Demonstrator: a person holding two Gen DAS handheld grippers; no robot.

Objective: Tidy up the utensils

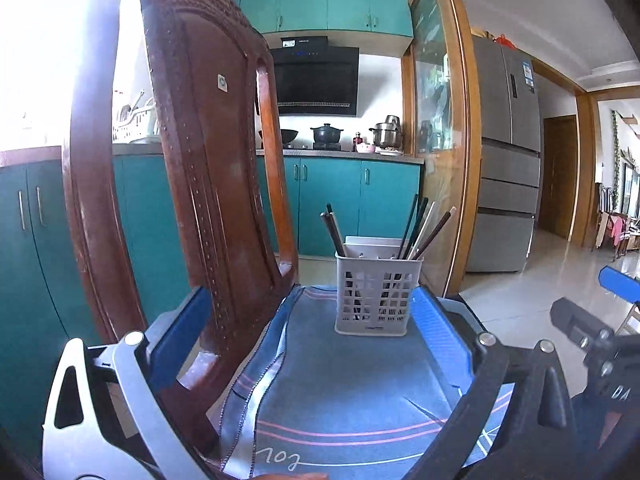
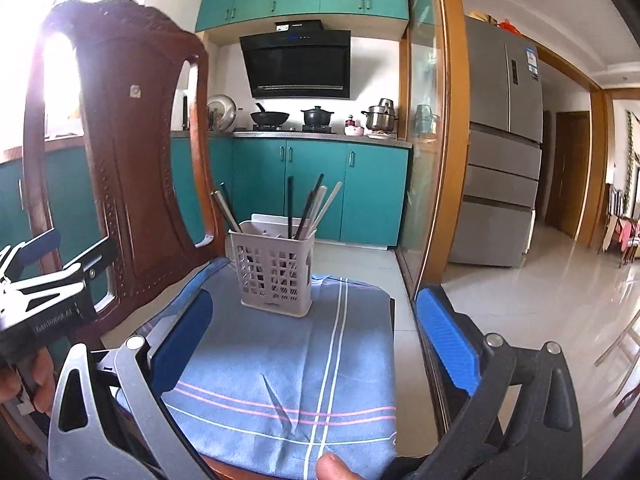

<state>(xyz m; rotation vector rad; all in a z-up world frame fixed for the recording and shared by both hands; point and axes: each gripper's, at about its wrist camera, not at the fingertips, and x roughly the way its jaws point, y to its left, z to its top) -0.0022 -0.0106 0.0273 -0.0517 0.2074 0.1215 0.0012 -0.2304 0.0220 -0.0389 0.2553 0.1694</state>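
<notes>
The left tongs [image 1: 308,340] are spread wide, with nothing held between the blue pads; only the cloth lies below the gap. The right tongs [image 2: 316,340] are also seen wide apart and empty. Both are pointed along the seat toward the basket [image 1: 378,294], which is not touched by either.

The basket, a pale plastic one with a grid of openings, is stood upright on a blue striped cloth [image 2: 288,380] toward the far end of the seat. Chopsticks [image 1: 416,230] are stood inside it, dark ones and pale ones, fanned out to the left and right above the rim. The cloth is draped over the seat of a brown wooden chair [image 1: 208,160], whose carved back rises at the left.

In the right wrist view the left tongs are caught at the far left edge, gripped by a hand [image 2: 24,384], and a fingertip is glimpsed at the near edge of the cloth.

Farther off, teal cabinets [image 2: 320,192], a stove with pots, a black hood and a grey fridge [image 2: 504,152] at the right are seen.
</notes>
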